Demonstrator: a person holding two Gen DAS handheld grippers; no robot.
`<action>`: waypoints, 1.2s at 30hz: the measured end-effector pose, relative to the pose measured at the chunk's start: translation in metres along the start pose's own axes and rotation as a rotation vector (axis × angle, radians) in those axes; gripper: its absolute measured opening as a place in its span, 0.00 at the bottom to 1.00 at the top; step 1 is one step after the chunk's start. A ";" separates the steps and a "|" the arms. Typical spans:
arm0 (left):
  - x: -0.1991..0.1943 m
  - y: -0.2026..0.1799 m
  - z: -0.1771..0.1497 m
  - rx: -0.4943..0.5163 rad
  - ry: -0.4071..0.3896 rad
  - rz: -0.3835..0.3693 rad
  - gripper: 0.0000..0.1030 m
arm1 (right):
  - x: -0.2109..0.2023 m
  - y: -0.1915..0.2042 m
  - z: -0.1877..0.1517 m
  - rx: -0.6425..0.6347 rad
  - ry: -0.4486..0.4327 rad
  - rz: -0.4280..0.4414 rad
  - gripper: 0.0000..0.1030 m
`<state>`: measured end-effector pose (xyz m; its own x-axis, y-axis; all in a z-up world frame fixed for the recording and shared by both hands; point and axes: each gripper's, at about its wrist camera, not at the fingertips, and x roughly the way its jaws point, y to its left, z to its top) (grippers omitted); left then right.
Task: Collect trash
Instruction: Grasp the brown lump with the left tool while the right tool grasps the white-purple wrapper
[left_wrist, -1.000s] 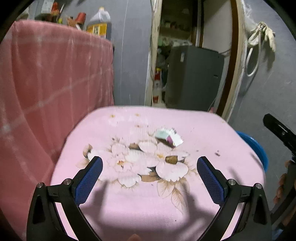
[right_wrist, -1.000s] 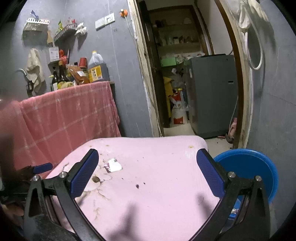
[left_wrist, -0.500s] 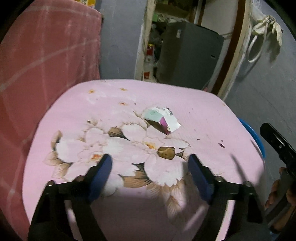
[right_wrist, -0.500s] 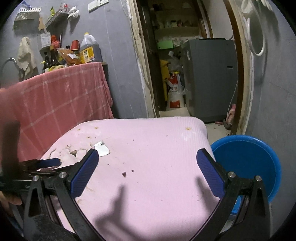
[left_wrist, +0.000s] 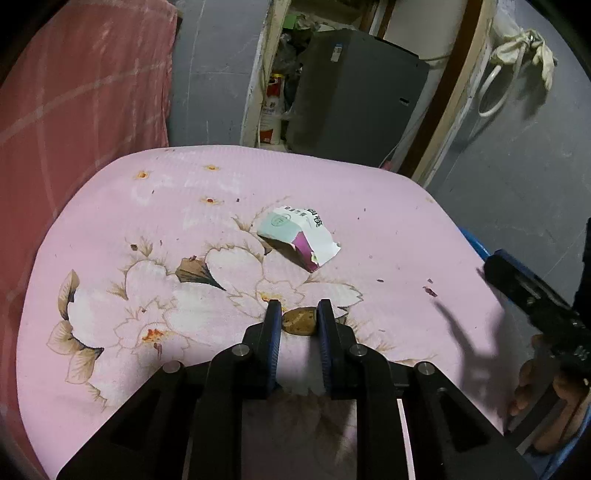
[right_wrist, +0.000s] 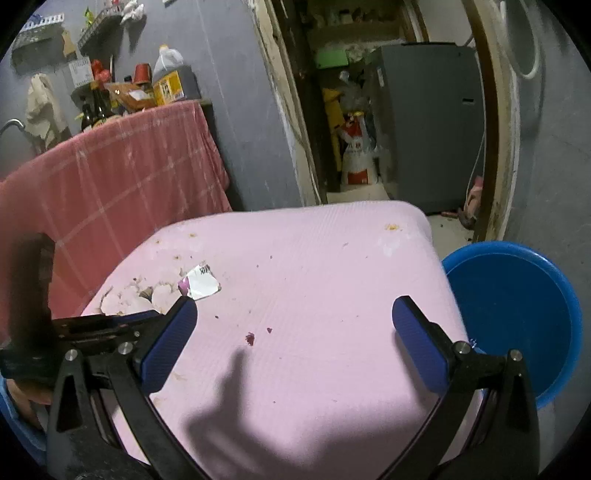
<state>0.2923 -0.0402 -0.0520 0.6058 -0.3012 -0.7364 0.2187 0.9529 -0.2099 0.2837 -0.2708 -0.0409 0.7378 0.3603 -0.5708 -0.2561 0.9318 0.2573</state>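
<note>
Wrapper (left_wrist: 299, 238): torn, on pink cloth (left_wrist: 184, 206), beyond left claw (left_wrist: 298, 314), closing on nothing. Right claw (right_wrist: 295, 325) wide, empty. Risk: pinching cloth, missing wrapper.

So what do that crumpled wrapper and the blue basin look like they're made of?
Wrapper: probably thin printed paper or card, matte, with torn edges and sharp creases. Basin: likely moulded plastic, smooth with a slight sheen, one even blue and a rounded rim.
</note>
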 end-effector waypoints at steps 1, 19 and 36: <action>-0.001 0.002 0.000 -0.007 -0.001 0.003 0.16 | 0.003 0.001 0.000 0.001 0.011 0.002 1.00; -0.022 0.055 0.016 -0.184 -0.054 0.118 0.16 | 0.080 0.059 0.010 -0.225 0.285 0.048 0.81; -0.030 0.065 0.016 -0.237 -0.048 0.127 0.16 | 0.123 0.096 0.028 -0.315 0.360 0.149 0.39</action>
<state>0.3008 0.0303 -0.0330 0.6538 -0.1746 -0.7362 -0.0429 0.9629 -0.2664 0.3679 -0.1383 -0.0646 0.4302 0.4311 -0.7931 -0.5597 0.8167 0.1402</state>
